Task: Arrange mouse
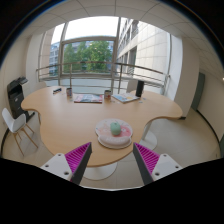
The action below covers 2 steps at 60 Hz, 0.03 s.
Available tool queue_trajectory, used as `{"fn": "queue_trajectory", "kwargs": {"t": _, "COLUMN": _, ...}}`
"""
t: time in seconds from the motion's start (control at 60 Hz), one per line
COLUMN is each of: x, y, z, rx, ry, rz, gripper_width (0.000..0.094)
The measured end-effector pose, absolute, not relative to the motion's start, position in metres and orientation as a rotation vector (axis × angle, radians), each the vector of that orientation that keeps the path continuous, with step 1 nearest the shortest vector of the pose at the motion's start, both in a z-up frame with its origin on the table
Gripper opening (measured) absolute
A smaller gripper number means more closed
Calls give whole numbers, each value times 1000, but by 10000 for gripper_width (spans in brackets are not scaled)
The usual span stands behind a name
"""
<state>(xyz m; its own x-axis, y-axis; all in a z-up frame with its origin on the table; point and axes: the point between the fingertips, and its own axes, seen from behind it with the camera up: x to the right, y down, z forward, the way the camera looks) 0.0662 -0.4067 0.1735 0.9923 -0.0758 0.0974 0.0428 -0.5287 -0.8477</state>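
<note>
The claw [112,160] hangs released above the wooden table [60,120], pink pads [78,156] apart. Just ahead of its fingers, a pale green mouse [116,129] rests on a round white plate [113,137].

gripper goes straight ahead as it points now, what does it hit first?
Likely the mouse on its round mat, just ahead of the open gripper, on the wooden table. Depth is unclear; it might pass above.
</note>
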Motion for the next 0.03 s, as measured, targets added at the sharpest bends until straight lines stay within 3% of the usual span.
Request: {"fn": "queue_trajectory", "kwargs": {"t": 0.033, "x": 66, "y": -408, "z": 177, "rx": -2118, "ry": 21, "rz": -153, "gripper_width": 849}}
